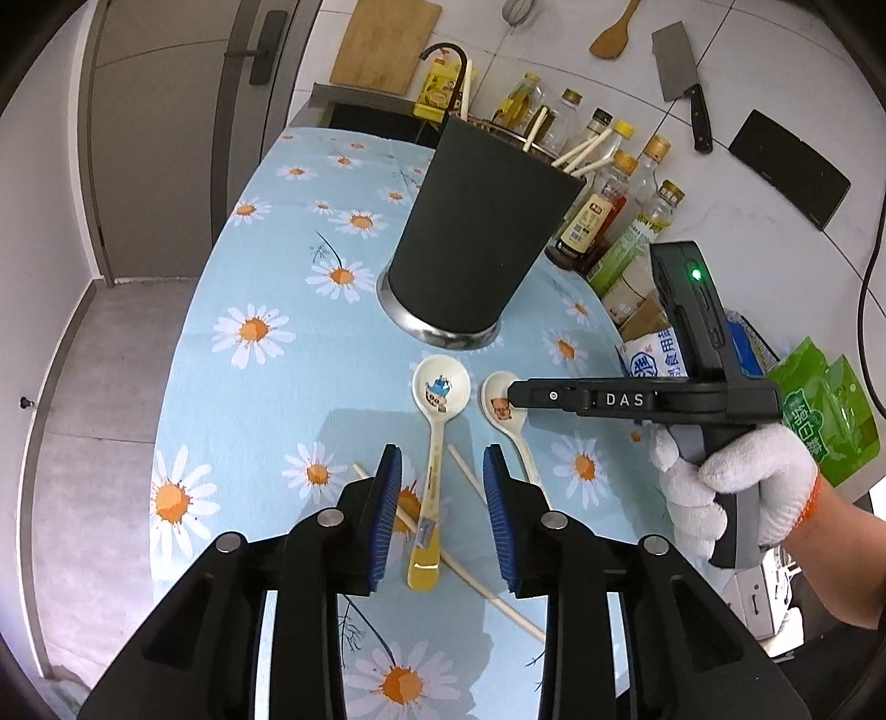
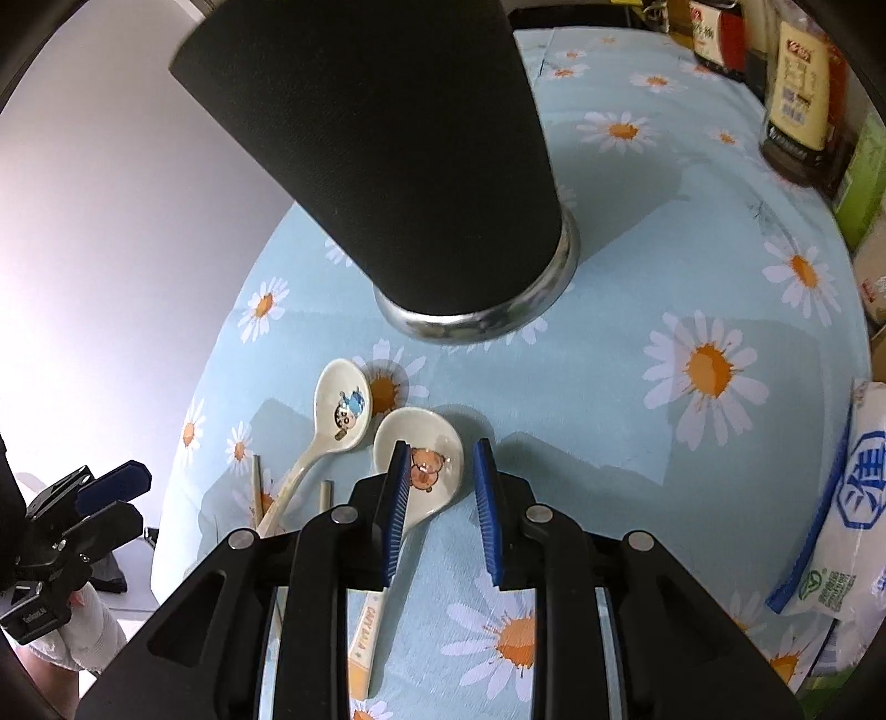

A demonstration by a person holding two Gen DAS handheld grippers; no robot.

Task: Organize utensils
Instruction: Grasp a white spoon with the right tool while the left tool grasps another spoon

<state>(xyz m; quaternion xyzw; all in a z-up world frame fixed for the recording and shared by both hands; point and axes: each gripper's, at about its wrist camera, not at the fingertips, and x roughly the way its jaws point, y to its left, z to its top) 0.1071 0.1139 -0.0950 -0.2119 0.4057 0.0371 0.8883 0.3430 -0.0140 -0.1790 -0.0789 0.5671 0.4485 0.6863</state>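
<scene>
Two white ceramic spoons lie side by side on the daisy cloth in front of a tall black utensil holder [image 1: 470, 232] [image 2: 387, 166]. The handle of the blue-cartoon spoon [image 1: 441, 387] [image 2: 343, 410] runs down between the pads of my left gripper [image 1: 441, 451] [image 2: 133, 495], which stands open with a gap on each side. My right gripper [image 2: 441, 446] [image 1: 518, 393] hangs open over the bowl of the bear spoon [image 2: 429, 462] [image 1: 501, 410], its left pad above the bowl and its right pad just past the rim. Cream chopsticks [image 1: 470, 482] [image 2: 256, 487] lie loose beside the spoon handles.
Several chopsticks [image 1: 581, 152] stand in the holder. Oil and sauce bottles [image 1: 595, 216] [image 2: 797, 116] and food bags [image 1: 830, 410] [image 2: 841, 526] crowd the cloth's right edge. A cleaver [image 1: 678, 72] and a wooden spatula [image 1: 612, 39] hang on the wall. The table edge drops off on the left.
</scene>
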